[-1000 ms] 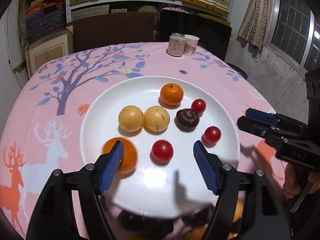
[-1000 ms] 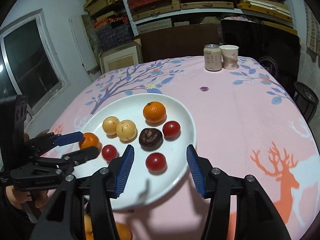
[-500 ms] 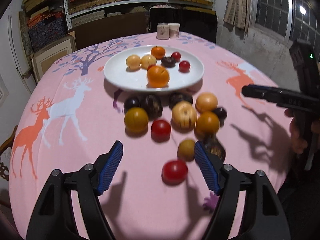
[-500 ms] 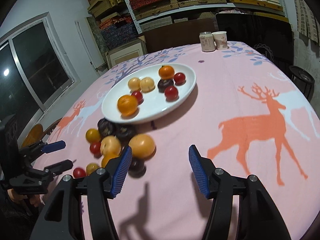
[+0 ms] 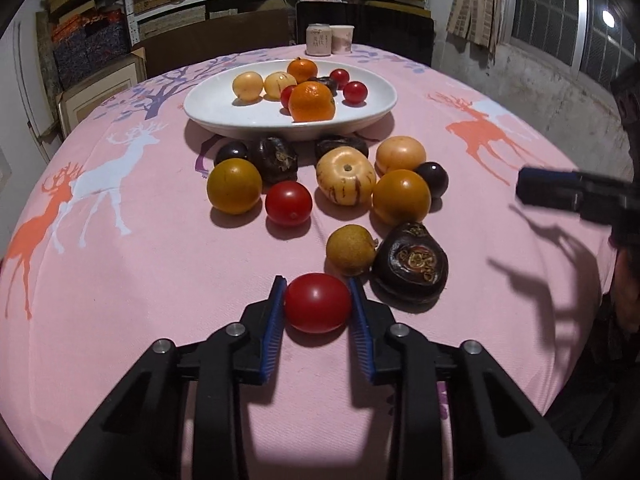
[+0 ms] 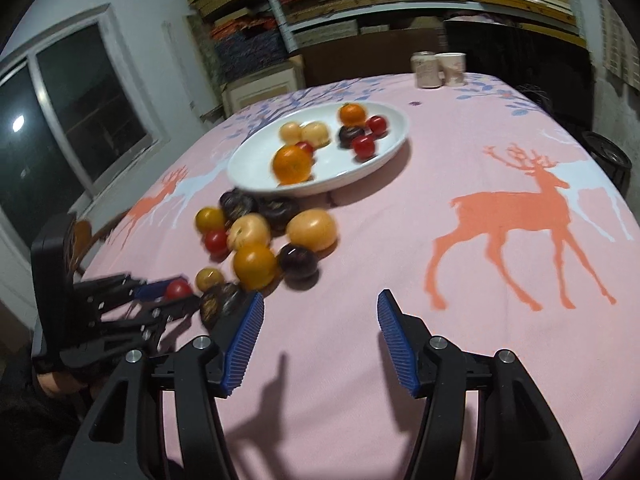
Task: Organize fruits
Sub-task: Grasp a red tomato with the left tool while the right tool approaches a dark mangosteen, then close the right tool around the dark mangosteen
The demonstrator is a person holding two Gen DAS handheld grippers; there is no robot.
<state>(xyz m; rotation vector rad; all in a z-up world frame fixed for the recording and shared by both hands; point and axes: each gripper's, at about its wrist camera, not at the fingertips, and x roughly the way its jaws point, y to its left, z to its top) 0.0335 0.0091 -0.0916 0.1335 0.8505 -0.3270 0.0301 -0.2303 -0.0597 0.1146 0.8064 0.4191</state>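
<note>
My left gripper point(image 5: 318, 294) is shut on a red tomato point(image 5: 317, 303) that rests on the pink tablecloth at the near end of a loose fruit pile. The right wrist view shows the same tomato point(image 6: 178, 290) between the left gripper's fingers. A white plate point(image 5: 224, 110) farther back holds two oranges, two yellow fruits, red tomatoes and a dark fruit. My right gripper point(image 6: 318, 316) is open and empty above bare cloth, right of the pile.
Beside the held tomato lie a small yellow fruit point(image 5: 351, 250) and a dark fruit point(image 5: 412, 268). Farther back are orange, yellow, dark and red fruits point(image 5: 288, 203). A can point(image 5: 318, 40) and a paper cup point(image 5: 342, 39) stand at the table's far edge.
My left gripper came down and forward and closed on the nearest red tomato. My right gripper drew back toward the near side of the table and stays open.
</note>
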